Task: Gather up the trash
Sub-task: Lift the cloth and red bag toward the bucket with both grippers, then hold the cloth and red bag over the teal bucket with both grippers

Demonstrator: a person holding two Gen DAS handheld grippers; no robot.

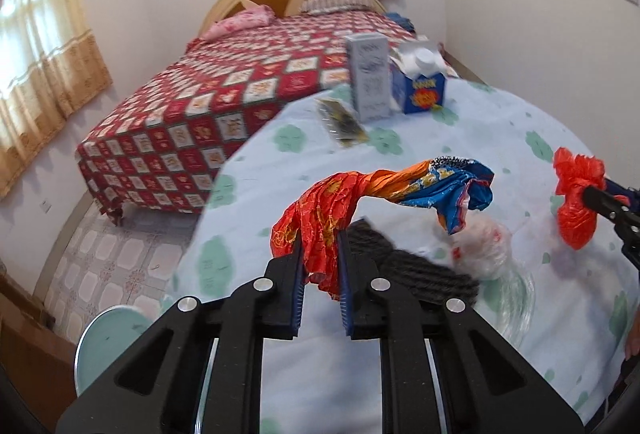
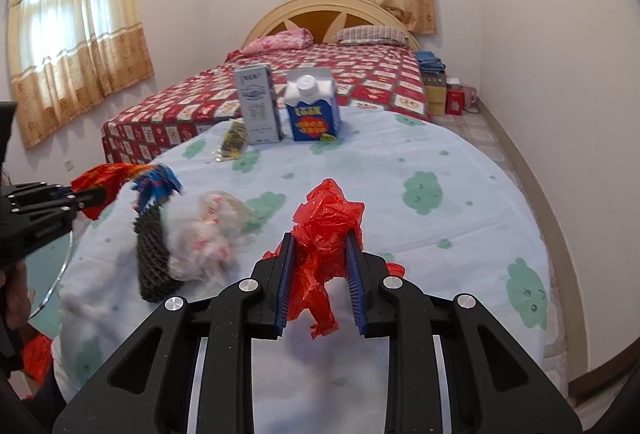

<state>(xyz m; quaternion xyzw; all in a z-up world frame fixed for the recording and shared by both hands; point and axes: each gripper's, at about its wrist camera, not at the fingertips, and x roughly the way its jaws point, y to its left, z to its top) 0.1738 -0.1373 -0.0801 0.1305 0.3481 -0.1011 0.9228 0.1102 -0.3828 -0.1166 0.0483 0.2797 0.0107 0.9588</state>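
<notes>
My left gripper (image 1: 320, 238) is shut on a crumpled orange, red and blue wrapper (image 1: 384, 190), held above the table; it also shows in the right wrist view (image 2: 120, 178). My right gripper (image 2: 320, 238) is shut on a red plastic bag (image 2: 324, 218), also seen at the right edge of the left wrist view (image 1: 576, 194). On the round table (image 2: 460, 234) lie a black mesh net (image 2: 152, 254), a clear crumpled plastic bag (image 2: 204, 234) and a small dark sachet (image 2: 234, 142).
A grey carton (image 2: 258, 102) and a blue-and-white milk carton (image 2: 312, 106) stand at the table's far edge. A bed with a red checked cover (image 2: 360, 74) lies behind. A pale green stool (image 1: 108, 338) stands at the lower left. Boxes (image 2: 436, 90) sit beside the bed.
</notes>
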